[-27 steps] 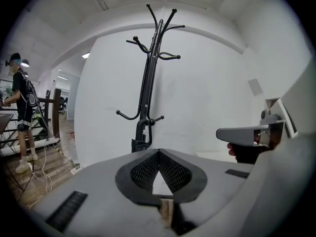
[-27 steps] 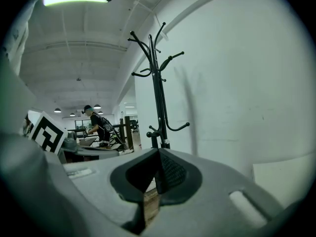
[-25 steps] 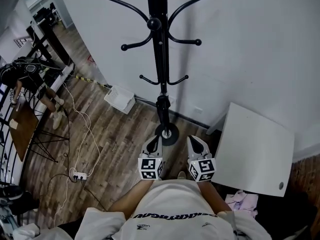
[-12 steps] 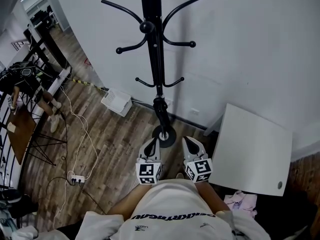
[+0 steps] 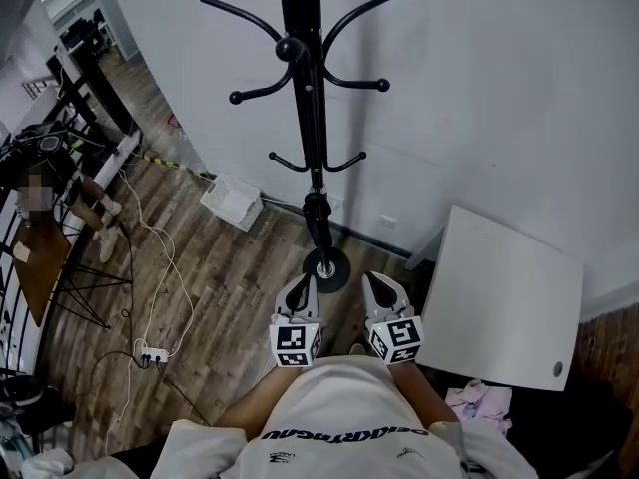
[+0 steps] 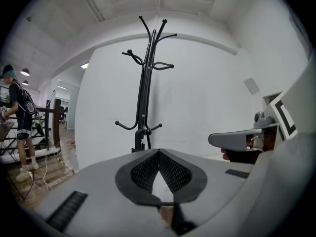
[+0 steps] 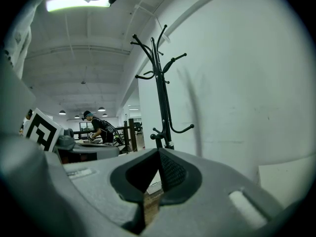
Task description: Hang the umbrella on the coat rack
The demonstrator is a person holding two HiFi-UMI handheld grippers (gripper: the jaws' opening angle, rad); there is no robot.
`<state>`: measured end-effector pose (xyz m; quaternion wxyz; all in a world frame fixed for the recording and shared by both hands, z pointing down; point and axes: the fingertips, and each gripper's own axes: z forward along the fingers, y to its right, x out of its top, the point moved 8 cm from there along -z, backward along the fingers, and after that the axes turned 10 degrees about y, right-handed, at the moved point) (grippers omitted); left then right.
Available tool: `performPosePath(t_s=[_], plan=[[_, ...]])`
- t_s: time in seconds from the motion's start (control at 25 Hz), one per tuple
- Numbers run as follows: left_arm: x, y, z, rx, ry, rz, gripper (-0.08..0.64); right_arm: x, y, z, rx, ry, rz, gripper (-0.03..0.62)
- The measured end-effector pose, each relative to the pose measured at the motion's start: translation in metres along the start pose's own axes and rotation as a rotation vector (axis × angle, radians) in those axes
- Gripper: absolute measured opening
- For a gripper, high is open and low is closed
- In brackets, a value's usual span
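coat rack (image 5: 305, 118) far centre, hooks bare, no umbrella seen | left gripper (image 5: 304, 283), right gripper (image 5: 373, 281) both closed, empty | rack now slightly farther; stage unclear

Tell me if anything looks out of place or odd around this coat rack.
The coat rack stands upright but bare; no umbrella shows in any view, and left gripper and right gripper are shut on nothing. Loose cables trail across the floor, and a crumpled pink cloth lies beside the white table.

My head view looks steeply down on the coat rack (image 5: 312, 118); both gripper views face it from low, nearby.
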<state>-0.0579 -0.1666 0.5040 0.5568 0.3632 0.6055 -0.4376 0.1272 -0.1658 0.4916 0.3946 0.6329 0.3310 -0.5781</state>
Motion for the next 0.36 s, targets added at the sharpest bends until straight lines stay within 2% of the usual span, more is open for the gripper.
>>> performPosePath(t_s=[0.36], plan=[[0.0048, 0.0055, -0.0004, -0.018, 0.011, 0.005, -0.002, -0.0021, -0.0014, -0.0031, -0.002, -0.006, -0.005, -0.006]])
